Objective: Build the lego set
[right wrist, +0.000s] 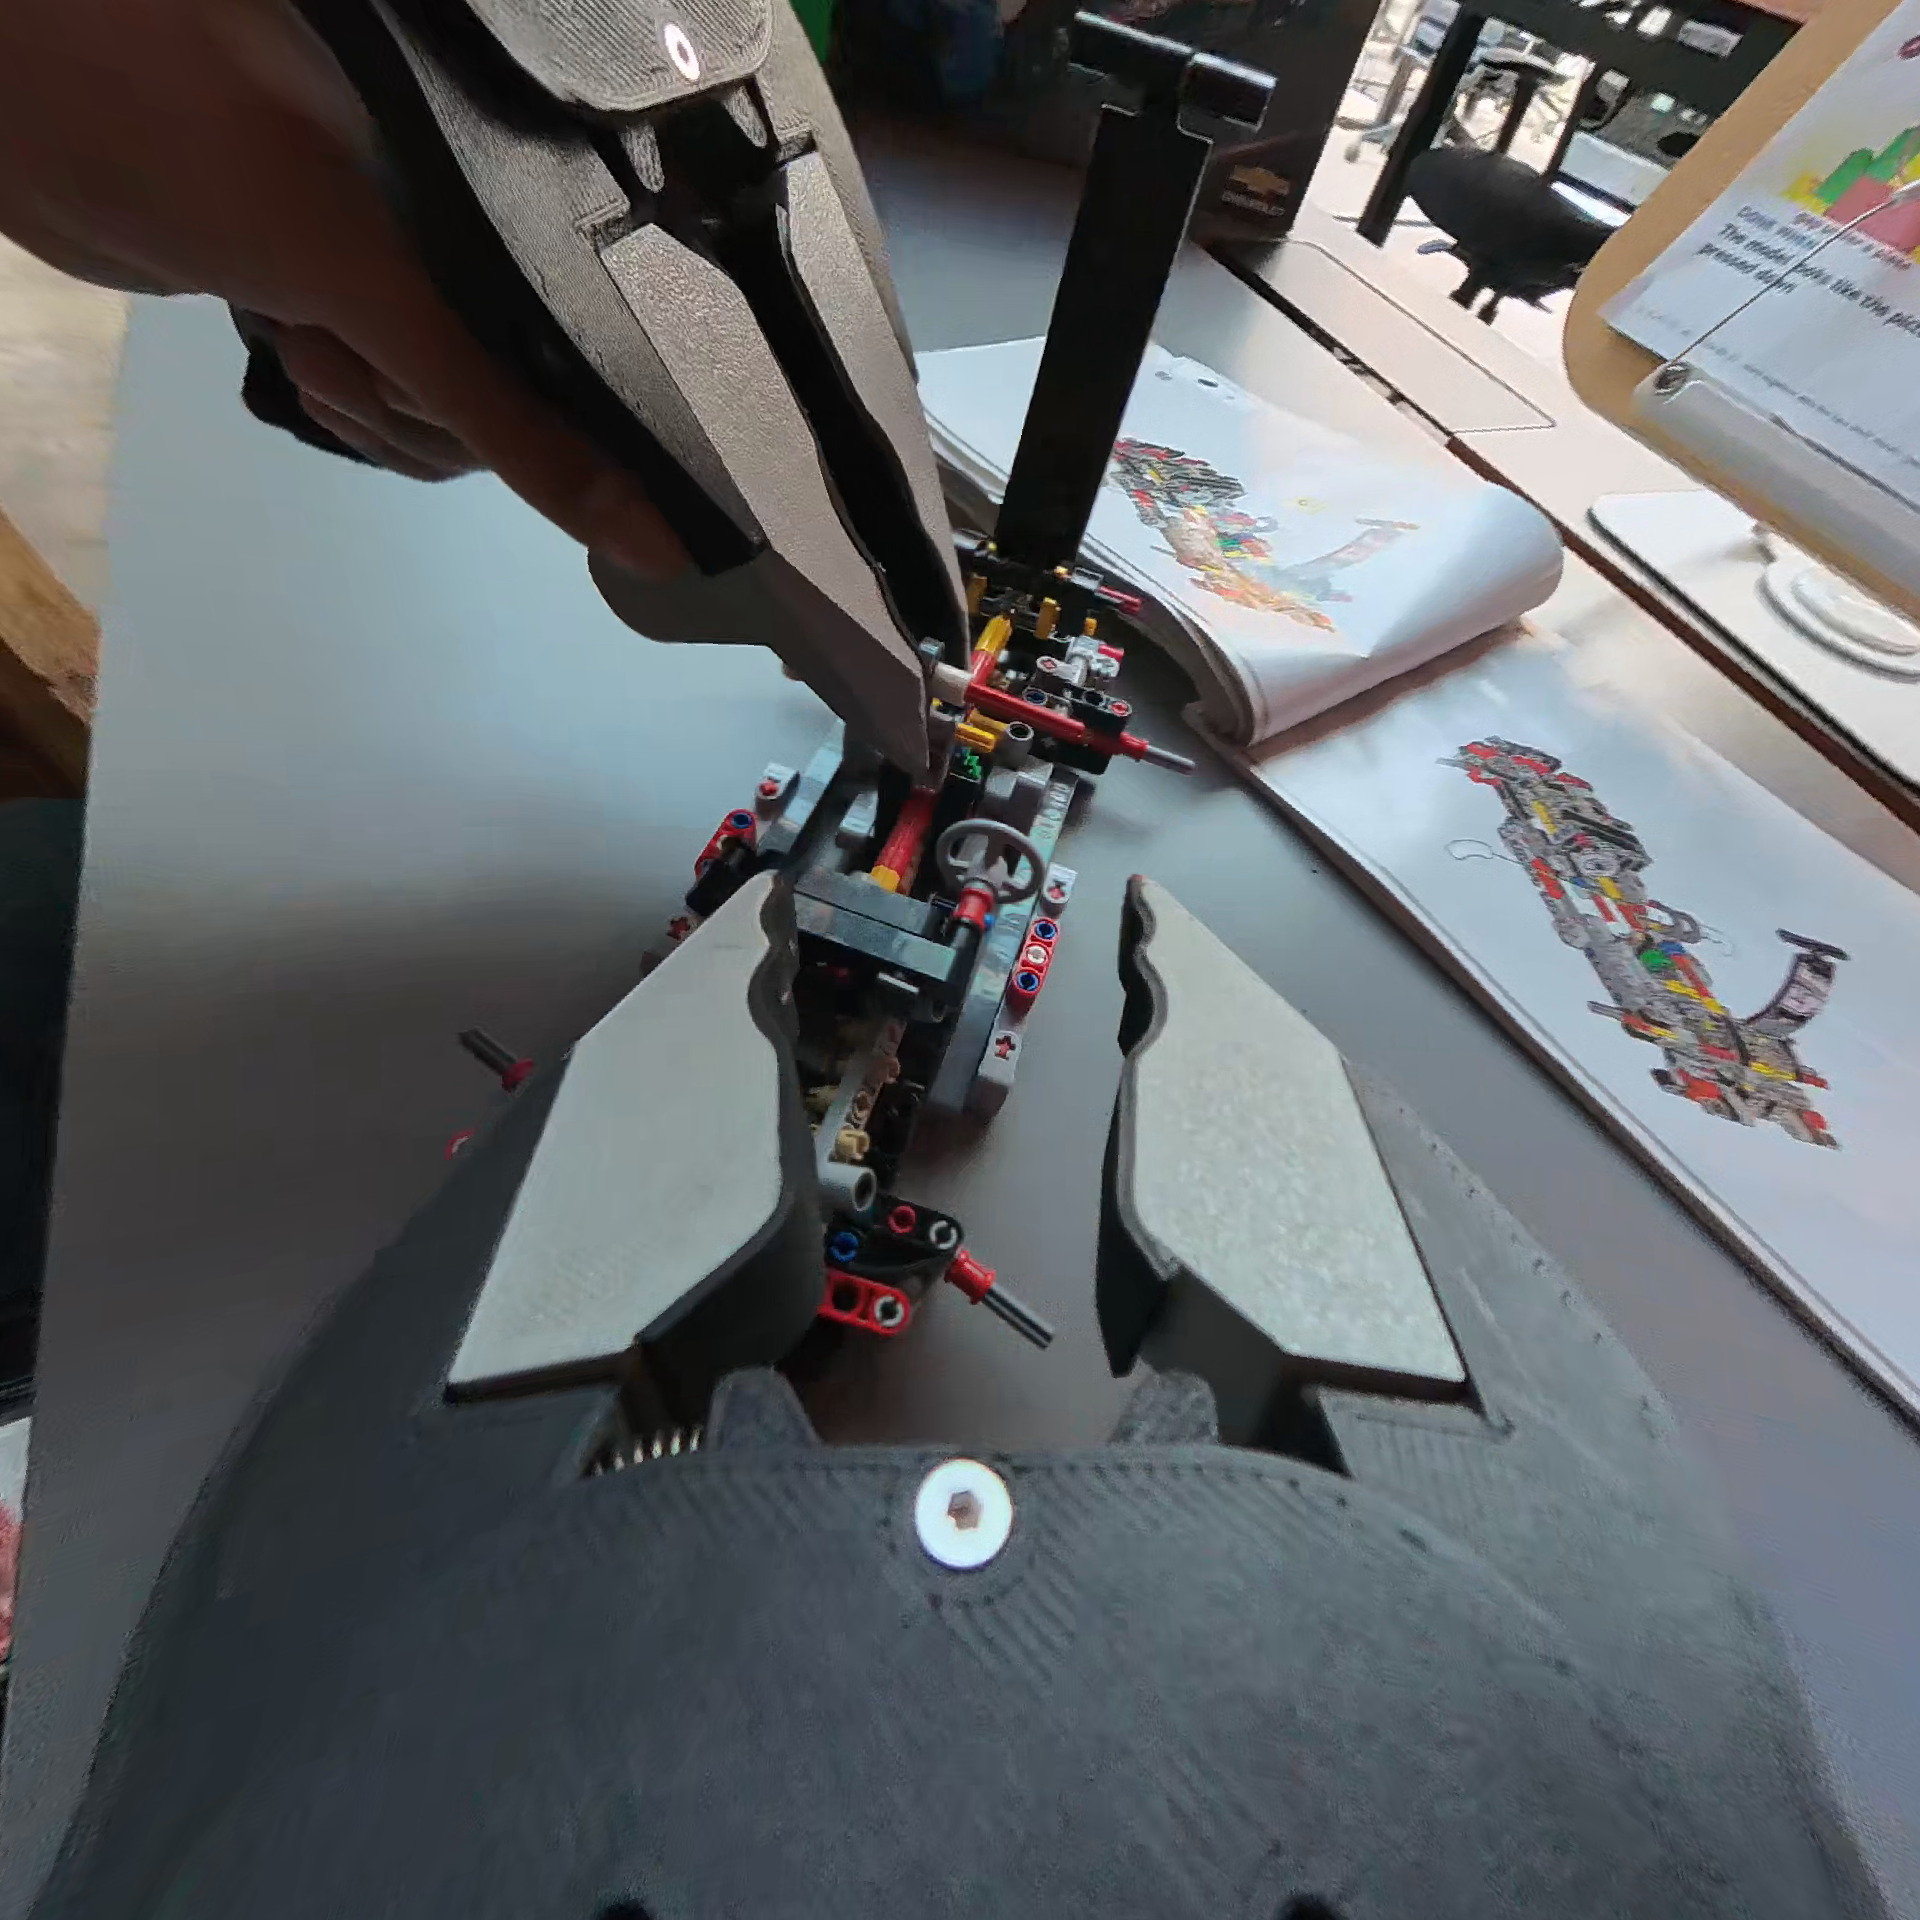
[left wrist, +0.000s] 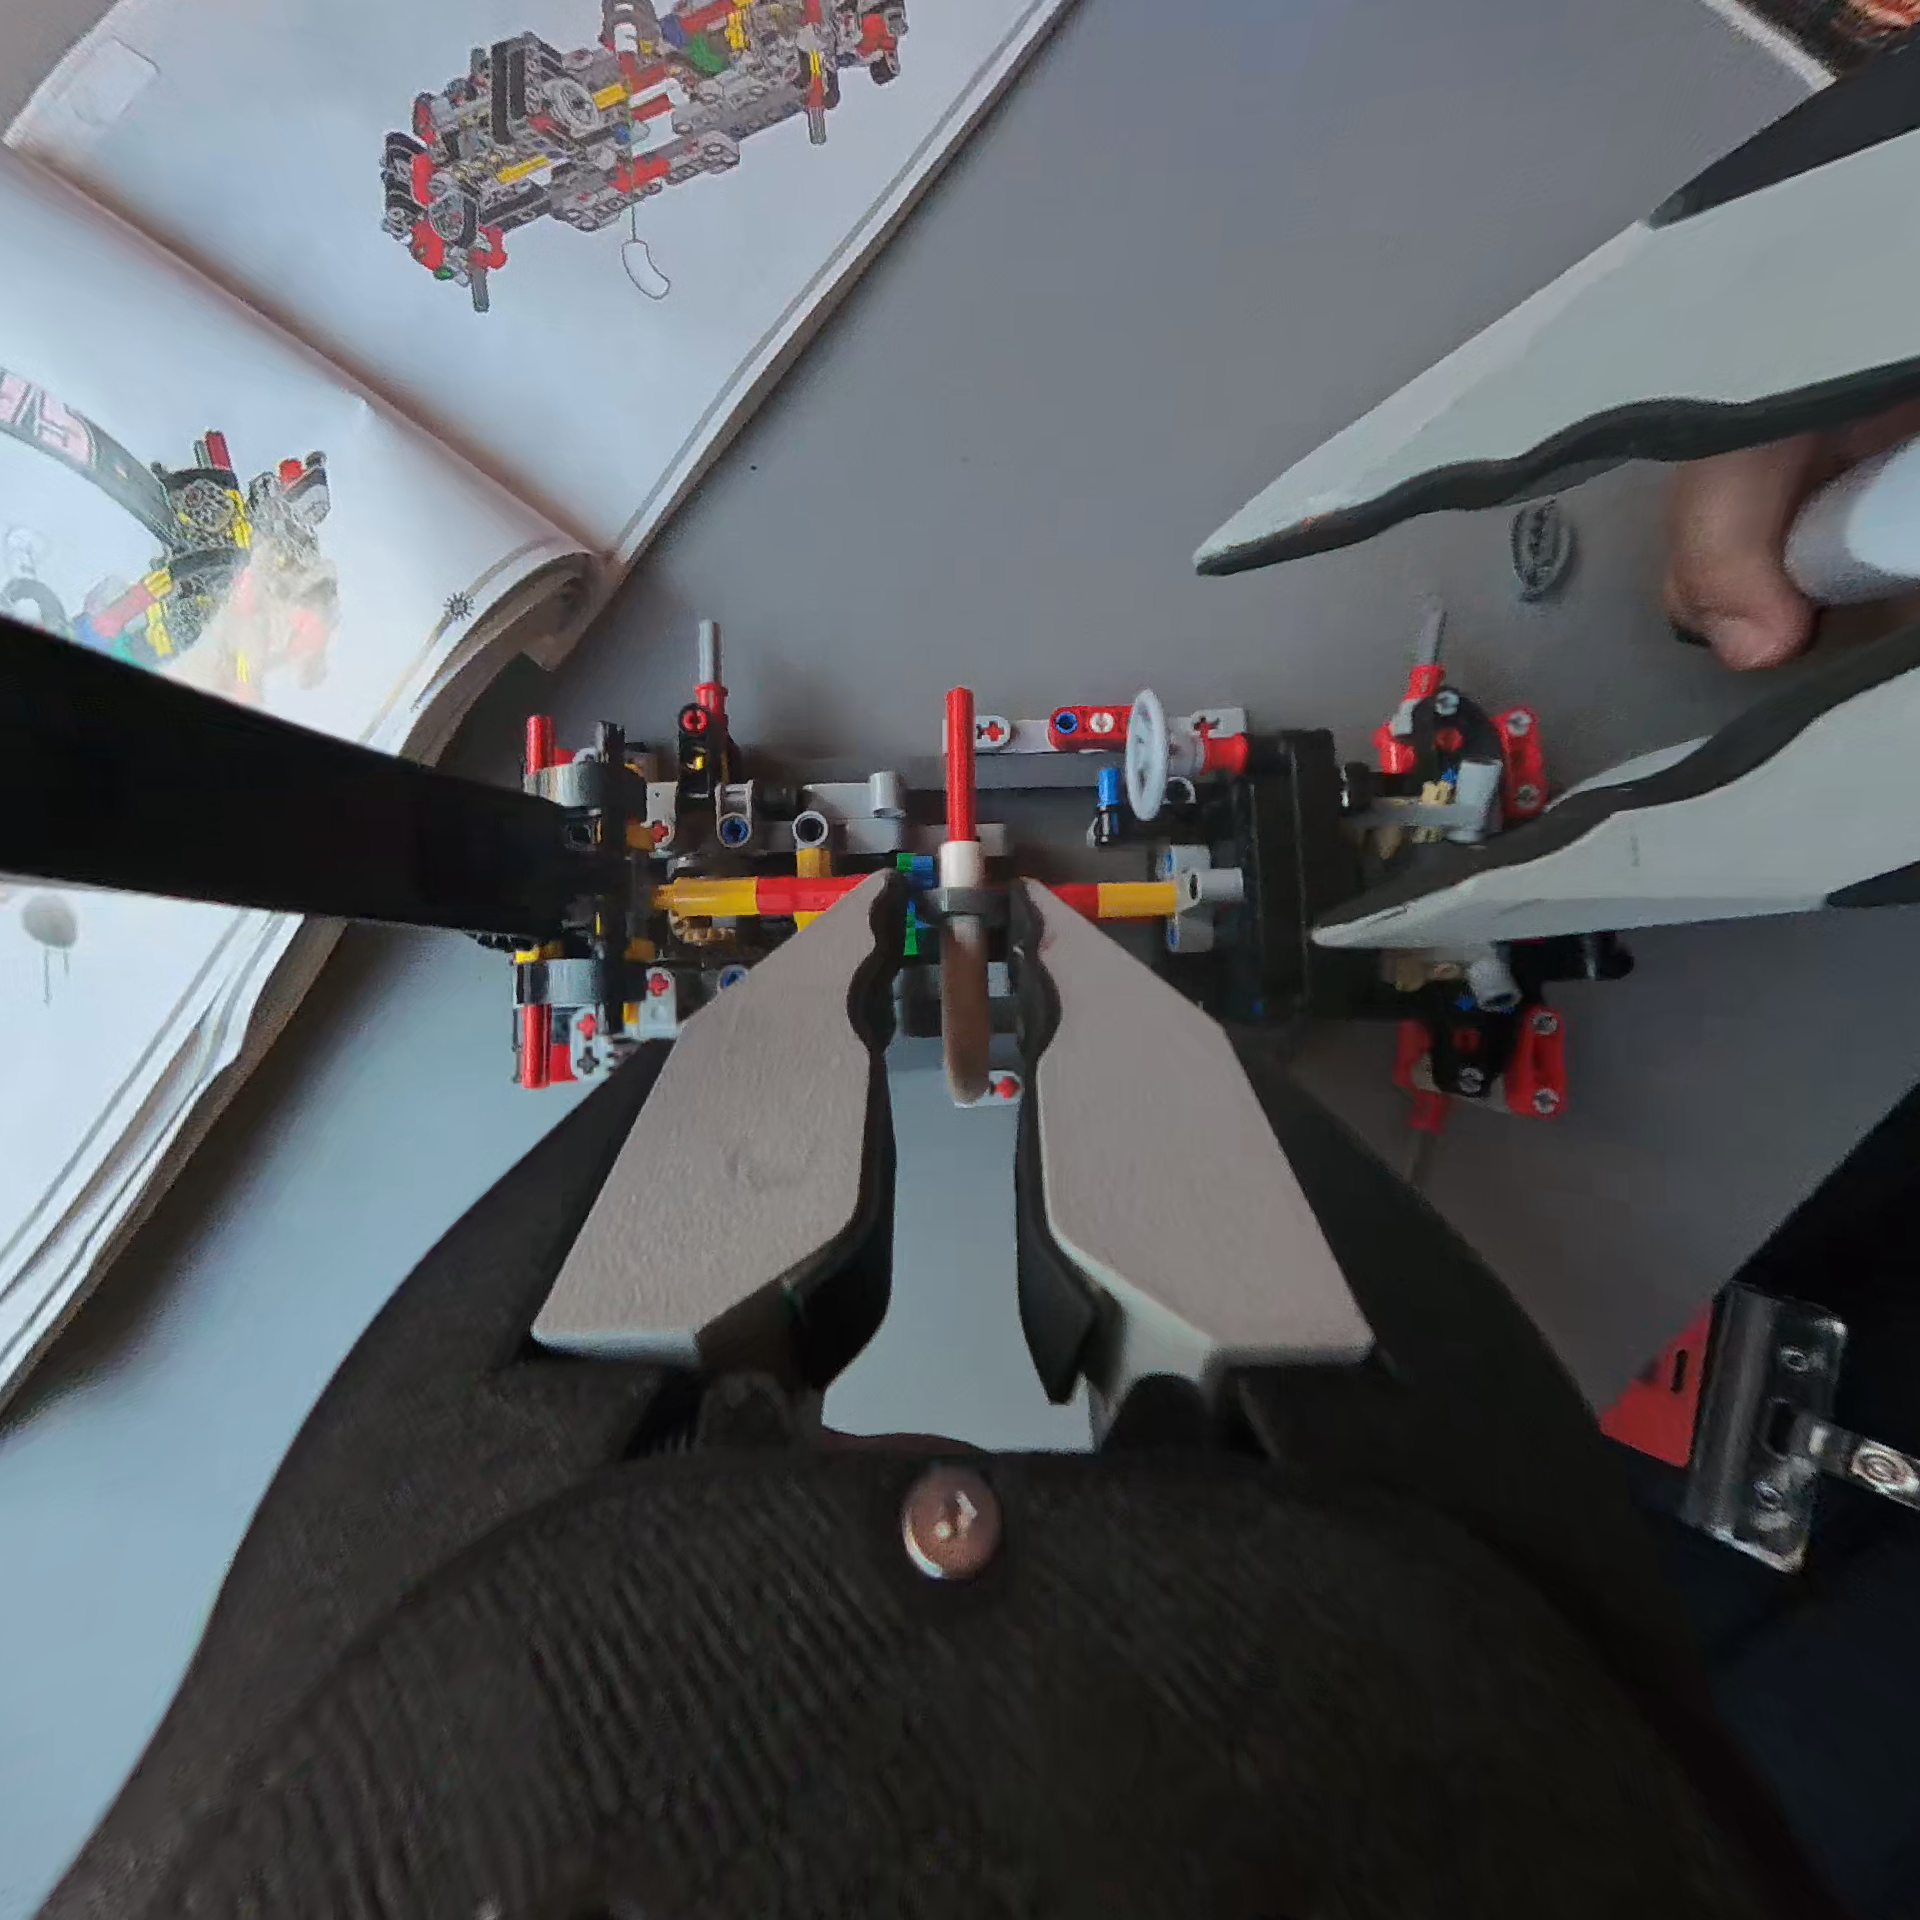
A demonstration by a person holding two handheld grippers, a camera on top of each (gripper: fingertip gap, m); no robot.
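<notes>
two views. left wrist: left gripper [left wrist: 958,914] narrowed around a brown-and-red axle [left wrist: 960,790] standing mid-way on the brick-built chassis [left wrist: 1039,852] lying on the grey table [left wrist: 1039,416]; whether pads press, unclear. instruction booklet [left wrist: 312,312] beside. right wrist: right gripper [right wrist: 951,935] spread wide over the chassis's steering wheel [right wrist: 989,854] end, gripping nothing.

Black upright bar [left wrist: 260,800] cut off at left edge

The brick-built chassis [left wrist: 1039,883] lies flat on the grey table [left wrist: 1091,364] beside an open instruction booklet [left wrist: 312,416], a red axle [left wrist: 959,764] crossing its middle.
</notes>
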